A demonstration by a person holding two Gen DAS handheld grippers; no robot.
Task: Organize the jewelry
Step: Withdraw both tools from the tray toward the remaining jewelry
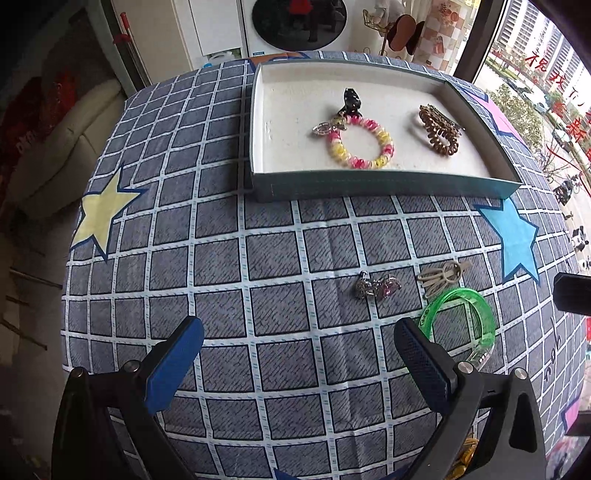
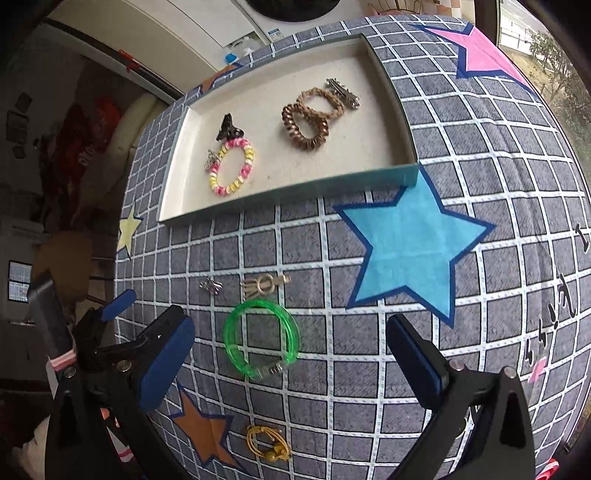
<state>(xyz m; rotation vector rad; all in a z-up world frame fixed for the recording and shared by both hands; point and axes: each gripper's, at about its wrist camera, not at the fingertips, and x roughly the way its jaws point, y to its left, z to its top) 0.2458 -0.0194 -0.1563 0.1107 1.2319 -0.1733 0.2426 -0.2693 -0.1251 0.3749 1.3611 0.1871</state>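
Note:
A shallow white-lined tray holds a pink-yellow spiral bracelet, a black claw clip, brown spiral hair ties and a metal clip. On the checked cloth lie a silver-pink crystal clip, a beige hair tie bundle, a green bangle and a yellow cord bracelet. My left gripper is open and empty, left of the bangle. My right gripper is open and empty over the bangle.
The table is covered by a blue-grey checked cloth with a yellow star, a blue star and a pink star. A washing machine and a sofa stand beyond the table. A window is at the right.

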